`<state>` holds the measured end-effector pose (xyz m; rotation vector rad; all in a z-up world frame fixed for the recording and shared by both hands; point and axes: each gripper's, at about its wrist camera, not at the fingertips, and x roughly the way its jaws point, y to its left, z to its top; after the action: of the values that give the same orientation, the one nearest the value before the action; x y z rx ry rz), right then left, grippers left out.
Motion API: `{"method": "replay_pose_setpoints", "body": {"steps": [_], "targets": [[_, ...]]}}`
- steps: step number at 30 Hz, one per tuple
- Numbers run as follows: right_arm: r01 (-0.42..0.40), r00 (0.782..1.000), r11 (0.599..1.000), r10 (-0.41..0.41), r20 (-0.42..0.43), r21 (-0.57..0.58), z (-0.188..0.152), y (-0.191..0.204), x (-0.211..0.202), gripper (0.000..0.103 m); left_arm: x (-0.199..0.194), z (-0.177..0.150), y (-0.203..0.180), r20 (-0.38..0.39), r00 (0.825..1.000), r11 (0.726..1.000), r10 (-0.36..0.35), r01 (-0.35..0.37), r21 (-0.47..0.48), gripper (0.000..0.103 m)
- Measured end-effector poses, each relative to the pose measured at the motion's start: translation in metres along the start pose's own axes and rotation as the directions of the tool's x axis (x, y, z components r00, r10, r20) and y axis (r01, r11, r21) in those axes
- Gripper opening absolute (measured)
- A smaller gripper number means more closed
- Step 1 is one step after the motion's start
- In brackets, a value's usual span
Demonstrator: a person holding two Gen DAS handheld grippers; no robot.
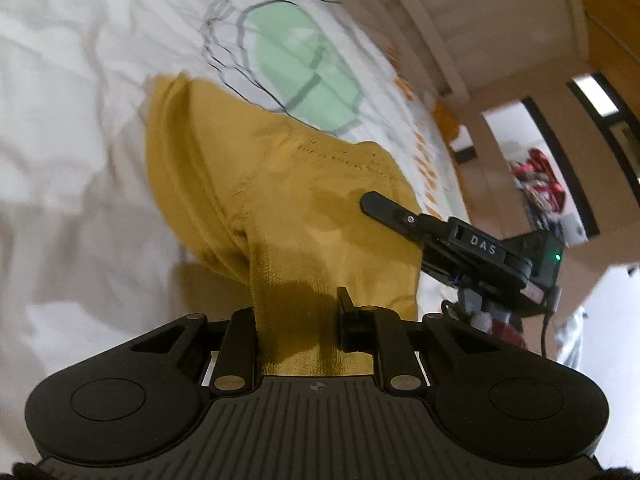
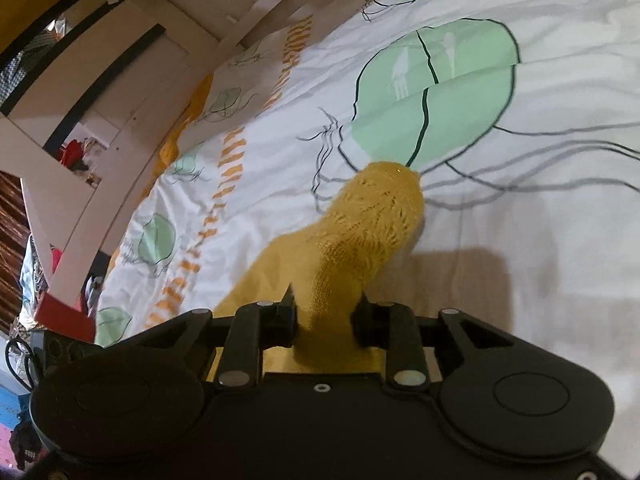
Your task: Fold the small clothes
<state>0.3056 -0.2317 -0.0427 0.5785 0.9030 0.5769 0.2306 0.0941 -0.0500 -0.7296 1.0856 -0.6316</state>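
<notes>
A small mustard-yellow knitted garment (image 1: 288,184) lies partly lifted over a white bed cover (image 1: 72,80). My left gripper (image 1: 298,320) is shut on one bunched edge of it, the cloth rising between the fingers. My right gripper (image 2: 326,316) is shut on another part of the same garment (image 2: 360,232), which hangs away from the jaws towards the bed cover (image 2: 520,240). The right gripper also shows in the left wrist view (image 1: 384,208), its finger lying against the yellow cloth at the right.
The cover has green leaf prints (image 2: 440,88) and an orange stripe (image 2: 232,160). A white wooden bed frame (image 2: 132,92) runs along the far edge. Cluttered shelves (image 1: 540,184) stand beyond the bed.
</notes>
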Motion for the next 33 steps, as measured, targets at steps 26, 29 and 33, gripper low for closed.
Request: {"method": "replay_pose_setpoints", "body": {"steps": [26, 29, 33], "targets": [[0.291, 0.943, 0.957, -0.285, 0.171, -0.013, -0.136, 0.003, -0.12, 0.054, -0.019, -0.164, -0.019, 0.106, 0.944, 0.91, 0.313, -0.33, 0.252, 0.026], [0.305, 0.931, 0.951, -0.289, 0.223, -0.041, -0.145, 0.012, -0.129, 0.054, -0.026, -0.172, -0.031, 0.132, 0.932, 0.884, 0.337, -0.362, 0.295, 0.026], [0.326, 0.917, 0.942, -0.296, 0.268, -0.075, -0.155, 0.018, -0.135, 0.054, -0.049, -0.181, -0.053, 0.214, 0.915, 0.835, 0.342, -0.401, 0.376, 0.026]]}}
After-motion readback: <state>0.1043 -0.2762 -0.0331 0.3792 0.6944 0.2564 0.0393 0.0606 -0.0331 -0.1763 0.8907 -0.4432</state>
